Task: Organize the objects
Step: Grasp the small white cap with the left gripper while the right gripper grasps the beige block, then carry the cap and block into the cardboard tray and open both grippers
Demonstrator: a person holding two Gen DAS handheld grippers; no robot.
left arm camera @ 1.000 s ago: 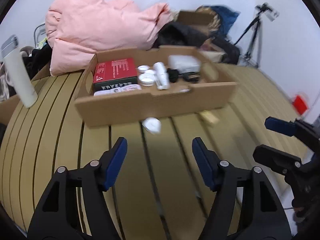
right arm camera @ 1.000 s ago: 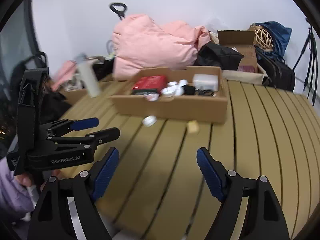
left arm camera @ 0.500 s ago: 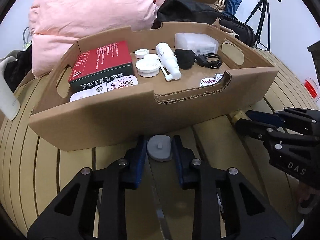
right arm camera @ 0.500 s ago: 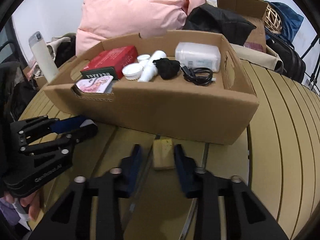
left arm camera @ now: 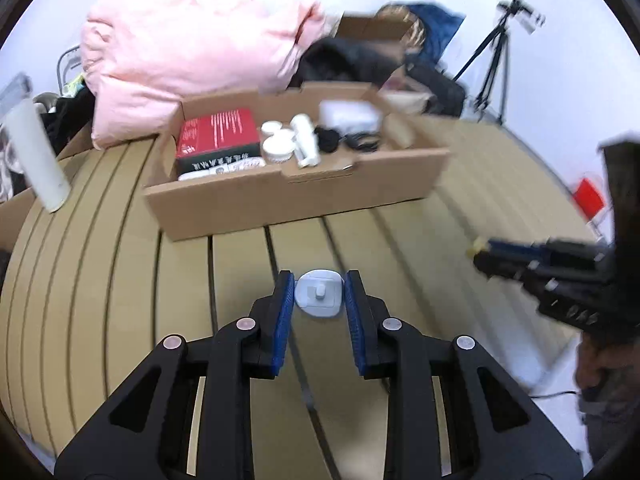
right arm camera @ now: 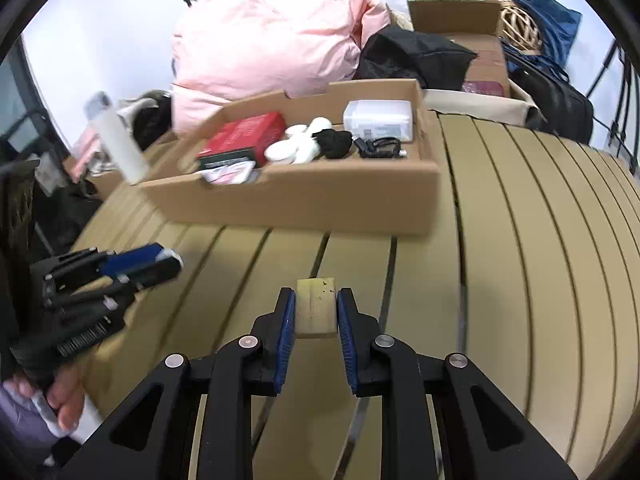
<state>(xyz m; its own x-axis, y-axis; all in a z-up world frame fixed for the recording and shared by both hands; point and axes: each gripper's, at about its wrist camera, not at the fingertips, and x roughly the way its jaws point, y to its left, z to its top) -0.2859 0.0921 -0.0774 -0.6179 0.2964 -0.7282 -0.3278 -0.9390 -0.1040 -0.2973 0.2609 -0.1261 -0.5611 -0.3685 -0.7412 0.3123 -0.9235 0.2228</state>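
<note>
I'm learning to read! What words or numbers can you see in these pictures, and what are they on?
No text is clear enough to read here.
Red box in the cardboard box: white print on its lid, too blurred to read.
Same red box, dark front side: white characters, too small and blurred to read.
Left gripper, seen from the right wrist: no readable marking.
White pad and tan block: no writing.

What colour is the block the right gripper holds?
Yellowish tan block, clearest in the right wrist view.
</note>
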